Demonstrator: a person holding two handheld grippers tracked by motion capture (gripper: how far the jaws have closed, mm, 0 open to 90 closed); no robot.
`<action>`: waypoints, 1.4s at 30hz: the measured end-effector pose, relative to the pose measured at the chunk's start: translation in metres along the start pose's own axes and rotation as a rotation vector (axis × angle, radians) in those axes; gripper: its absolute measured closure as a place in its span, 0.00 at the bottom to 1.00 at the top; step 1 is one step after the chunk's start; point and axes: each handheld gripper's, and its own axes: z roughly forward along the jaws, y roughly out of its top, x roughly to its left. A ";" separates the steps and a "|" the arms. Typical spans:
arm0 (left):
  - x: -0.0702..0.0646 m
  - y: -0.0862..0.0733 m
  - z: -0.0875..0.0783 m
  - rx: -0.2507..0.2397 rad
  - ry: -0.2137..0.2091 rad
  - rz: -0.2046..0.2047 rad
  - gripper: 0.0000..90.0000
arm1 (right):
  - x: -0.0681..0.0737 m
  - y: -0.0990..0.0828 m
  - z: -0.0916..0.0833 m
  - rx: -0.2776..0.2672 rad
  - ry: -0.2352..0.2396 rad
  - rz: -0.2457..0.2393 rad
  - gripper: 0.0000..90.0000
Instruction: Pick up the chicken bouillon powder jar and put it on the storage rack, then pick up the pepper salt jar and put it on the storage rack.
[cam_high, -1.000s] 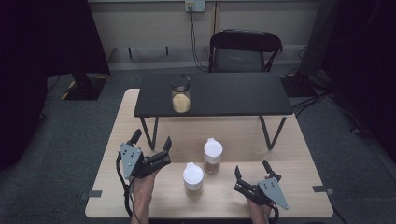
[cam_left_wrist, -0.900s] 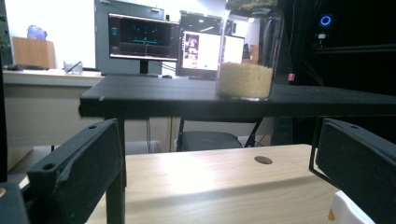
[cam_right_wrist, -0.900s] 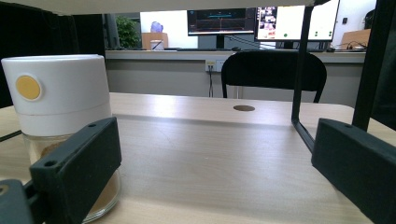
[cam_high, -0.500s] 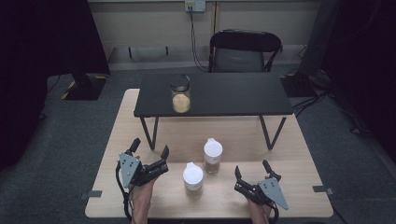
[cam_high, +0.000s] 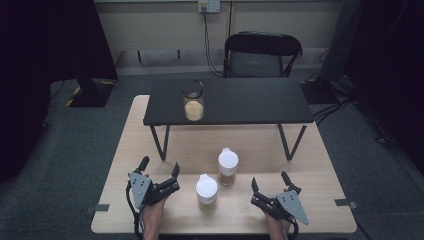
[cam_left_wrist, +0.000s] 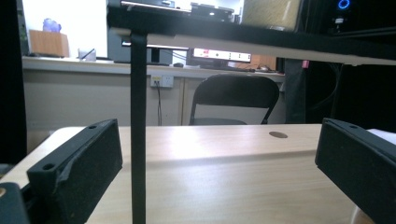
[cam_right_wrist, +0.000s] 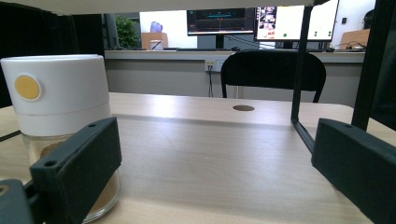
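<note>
Two white-lidded jars stand on the wooden table (cam_high: 310, 165), one nearer (cam_high: 206, 192) and one farther (cam_high: 227, 166). An open glass jar (cam_high: 193, 105) with tan contents sits on the black raised shelf (cam_high: 240, 100). My left gripper (cam_high: 160, 166) rests open left of the nearer jar, with nothing between its jaws (cam_left_wrist: 215, 172). To the right of the jars lies my right gripper (cam_high: 269, 180), also open and holding nothing. In the right gripper view (cam_right_wrist: 215, 163), a white-lidded jar (cam_right_wrist: 58, 98) with a yellow dot stands close behind the left jaw, outside the gap.
The shelf's thin black legs (cam_left_wrist: 138, 130) (cam_right_wrist: 299, 93) stand on the table ahead of both grippers. A black folding chair (cam_high: 260, 55) is behind the table. The table has a small round hole (cam_right_wrist: 243, 108) near its far edge.
My left gripper has drawn back toward the near table edge and settled lower. The right gripper and the jars have stayed put.
</note>
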 end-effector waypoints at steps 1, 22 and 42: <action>0.000 -0.002 0.000 0.004 0.000 -0.002 0.00 | 0.000 0.000 0.000 0.000 0.000 0.000 0.00; 0.005 -0.043 -0.005 0.052 0.063 0.060 0.00 | 0.000 0.000 0.000 0.000 0.000 0.000 0.00; 0.002 -0.044 -0.005 0.053 0.104 0.087 0.00 | 0.000 0.000 0.000 0.002 -0.005 -0.002 0.00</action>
